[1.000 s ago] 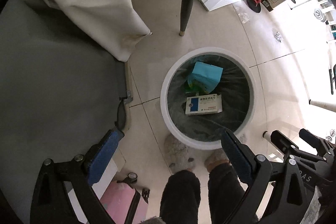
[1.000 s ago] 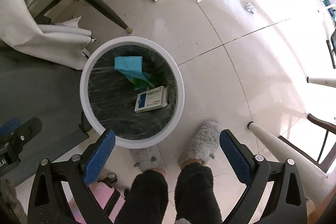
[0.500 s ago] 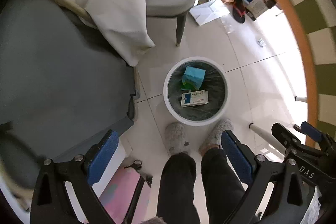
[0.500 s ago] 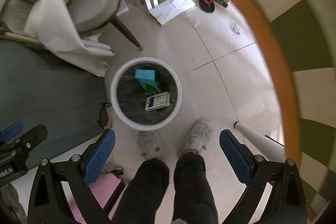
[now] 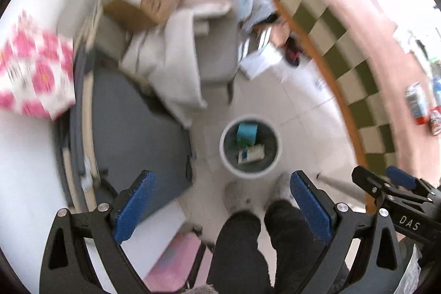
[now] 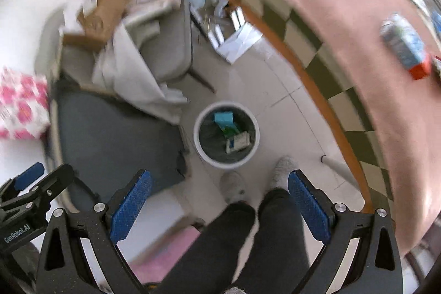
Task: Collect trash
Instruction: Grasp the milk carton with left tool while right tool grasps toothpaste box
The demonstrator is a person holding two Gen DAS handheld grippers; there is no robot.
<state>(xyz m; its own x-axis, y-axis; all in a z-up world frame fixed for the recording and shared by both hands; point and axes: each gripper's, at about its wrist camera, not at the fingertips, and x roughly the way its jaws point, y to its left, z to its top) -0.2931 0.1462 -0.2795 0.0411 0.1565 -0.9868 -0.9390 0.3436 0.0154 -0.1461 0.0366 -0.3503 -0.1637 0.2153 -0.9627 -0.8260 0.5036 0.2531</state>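
A round white trash bin (image 5: 231,166) stands on the tiled floor far below; it also shows in the right wrist view (image 6: 197,138). Inside lie a teal box (image 5: 247,130) and a white and blue medicine box (image 5: 251,154). My left gripper (image 5: 222,204) is open and empty, high above the floor. My right gripper (image 6: 219,203) is open and empty too, level with the pink table top (image 6: 344,26). A blue and orange carton (image 6: 405,48) lies on that table. Both views are blurred.
The person's dark trouser legs and grey slippers (image 5: 237,194) stand just in front of the bin. A grey chair with white cloth (image 6: 165,46) and a cardboard box (image 5: 154,2) are behind the bin. A checked cloth edge (image 5: 330,46) hangs from the table.
Both grippers have risen well above the bin, so it looks much smaller. The pink table top has come into view on the right. Both stay open and empty.
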